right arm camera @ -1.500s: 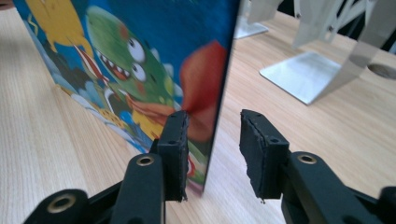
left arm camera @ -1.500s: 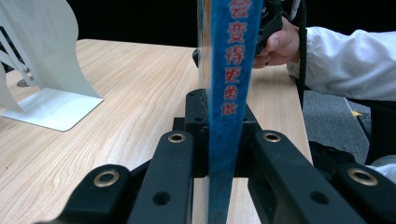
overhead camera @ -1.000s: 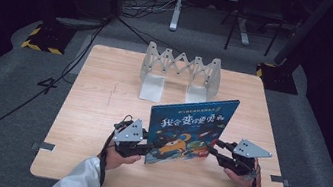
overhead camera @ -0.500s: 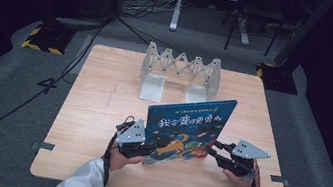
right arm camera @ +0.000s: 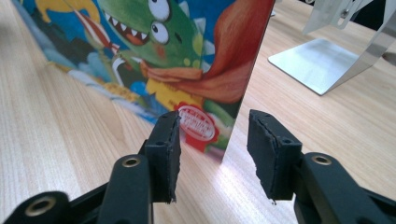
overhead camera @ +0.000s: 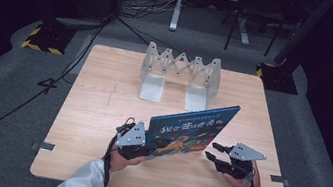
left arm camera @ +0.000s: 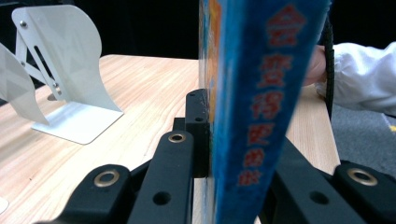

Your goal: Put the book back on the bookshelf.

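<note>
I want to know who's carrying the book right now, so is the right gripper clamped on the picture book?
No. In the right gripper view the fingers stand apart just short of the picture book, whose edge lies ahead of the gap, with neither pad pressing on it.

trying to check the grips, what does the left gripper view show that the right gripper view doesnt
Left gripper view: the book's blue spine with red lettering, clamped between the left tool's jaws, plus a white sleeve past it.

Right gripper view: the cover with a green dinosaur, and the right tool, jaws having just opened, standing apart and short of the book's edge.

Both: the wooden table and the metal book rack.
</note>
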